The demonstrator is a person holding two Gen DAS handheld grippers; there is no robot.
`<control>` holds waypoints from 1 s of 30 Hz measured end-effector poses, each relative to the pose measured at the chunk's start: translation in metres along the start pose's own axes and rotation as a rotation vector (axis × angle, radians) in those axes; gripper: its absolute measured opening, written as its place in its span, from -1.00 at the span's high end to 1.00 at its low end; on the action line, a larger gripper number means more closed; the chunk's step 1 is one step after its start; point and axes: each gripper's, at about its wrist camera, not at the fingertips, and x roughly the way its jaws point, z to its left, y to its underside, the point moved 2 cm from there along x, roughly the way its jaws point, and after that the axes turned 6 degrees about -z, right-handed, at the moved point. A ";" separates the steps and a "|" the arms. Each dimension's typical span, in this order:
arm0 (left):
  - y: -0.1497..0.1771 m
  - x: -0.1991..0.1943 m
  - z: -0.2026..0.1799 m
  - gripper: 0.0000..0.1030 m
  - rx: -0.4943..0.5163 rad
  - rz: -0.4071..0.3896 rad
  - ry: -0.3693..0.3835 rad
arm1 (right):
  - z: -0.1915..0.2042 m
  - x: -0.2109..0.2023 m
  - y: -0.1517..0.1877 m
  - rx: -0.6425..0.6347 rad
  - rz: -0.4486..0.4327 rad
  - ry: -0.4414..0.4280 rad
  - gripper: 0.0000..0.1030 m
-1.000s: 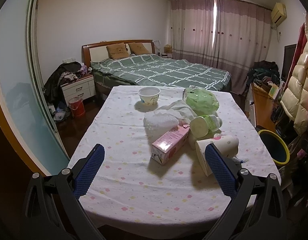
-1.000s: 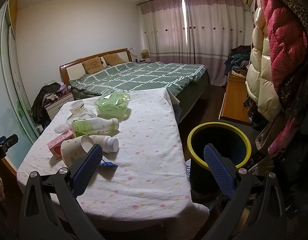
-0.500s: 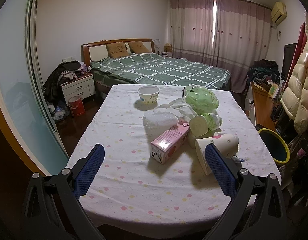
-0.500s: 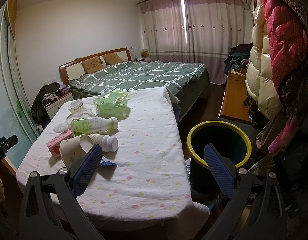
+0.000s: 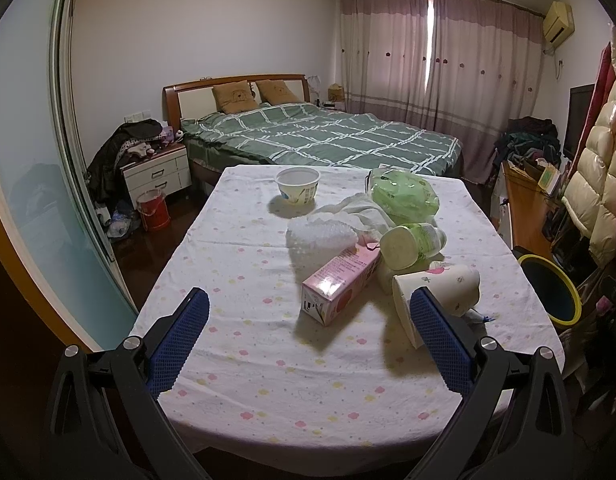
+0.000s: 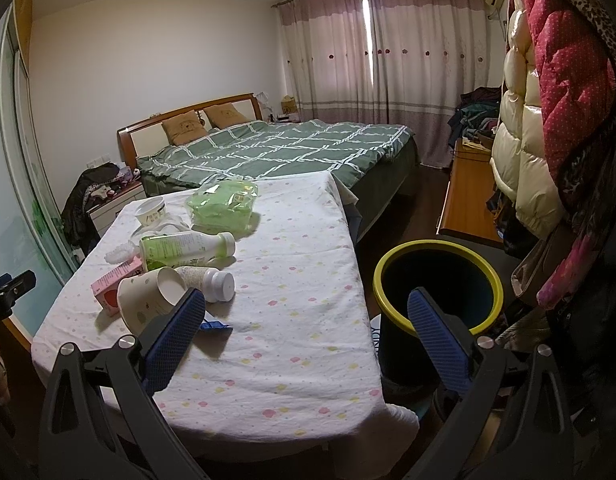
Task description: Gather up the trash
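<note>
With both sets of jaws spread and empty, the right gripper (image 6: pixel 304 320) should close first on the tipped paper cup (image 6: pixel 148 298) near the counter's (image 6: pixel 300 280) right edge, gripping its rim wall gently, then swing to the yellow-rimmed bin (image 6: pixel 436 280) beside that edge.

Bedroom, plain white walls (image 5: pixel 188 32). Bed (image 5: pixel 320 136) mid-frame, green checked cover, wooden headboard, two tan pillows. Pink curtains (image 5: pixel 436 56) drawn upper right, light through centre gap. White nightstand (image 5: pixel 156 172) left of bed, clothes heaped on top. Dark wood floor (image 5: pixel 148 248). Coats (image 6: pixel 548 120) hang at right edge.
</note>
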 end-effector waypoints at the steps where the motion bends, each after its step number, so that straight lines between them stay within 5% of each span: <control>1: 0.000 0.001 0.000 -0.93 0.000 0.001 0.000 | 0.000 0.000 0.000 0.000 0.002 0.000 -0.88; 21: 0.001 0.014 -0.001 -0.93 0.006 0.019 -0.005 | 0.004 0.015 -0.001 -0.015 0.036 -0.002 -0.88; 30: -0.037 0.058 0.003 -0.93 0.021 -0.031 -0.027 | 0.017 0.053 -0.034 -0.045 0.025 -0.047 -0.88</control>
